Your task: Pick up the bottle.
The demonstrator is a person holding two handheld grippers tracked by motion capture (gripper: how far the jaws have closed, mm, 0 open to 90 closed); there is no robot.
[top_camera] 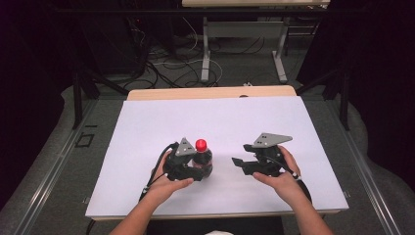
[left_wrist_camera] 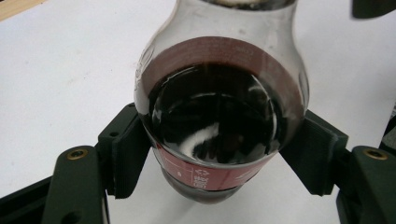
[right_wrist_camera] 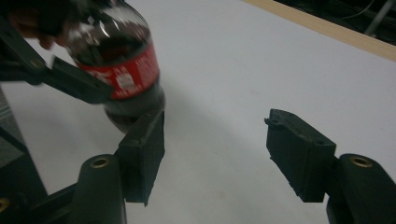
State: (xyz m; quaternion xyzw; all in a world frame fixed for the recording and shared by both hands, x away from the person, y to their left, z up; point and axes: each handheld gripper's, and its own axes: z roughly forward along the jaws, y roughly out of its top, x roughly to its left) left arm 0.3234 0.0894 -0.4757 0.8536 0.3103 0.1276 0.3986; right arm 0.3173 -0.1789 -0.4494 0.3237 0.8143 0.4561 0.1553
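My left tongs (top_camera: 195,169) clamp the bottle (top_camera: 202,157) near the worktop's (top_camera: 147,127) front edge, steadying it, I judge, for my right tongs (top_camera: 240,164), gaping empty beside it.

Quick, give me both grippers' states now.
Left gripper: shut on the cola bottle.
Right gripper: open, holding nothing.

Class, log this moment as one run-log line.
left gripper: shut on cola bottle | right gripper: open, empty | bottle: red cap on | surface: white table
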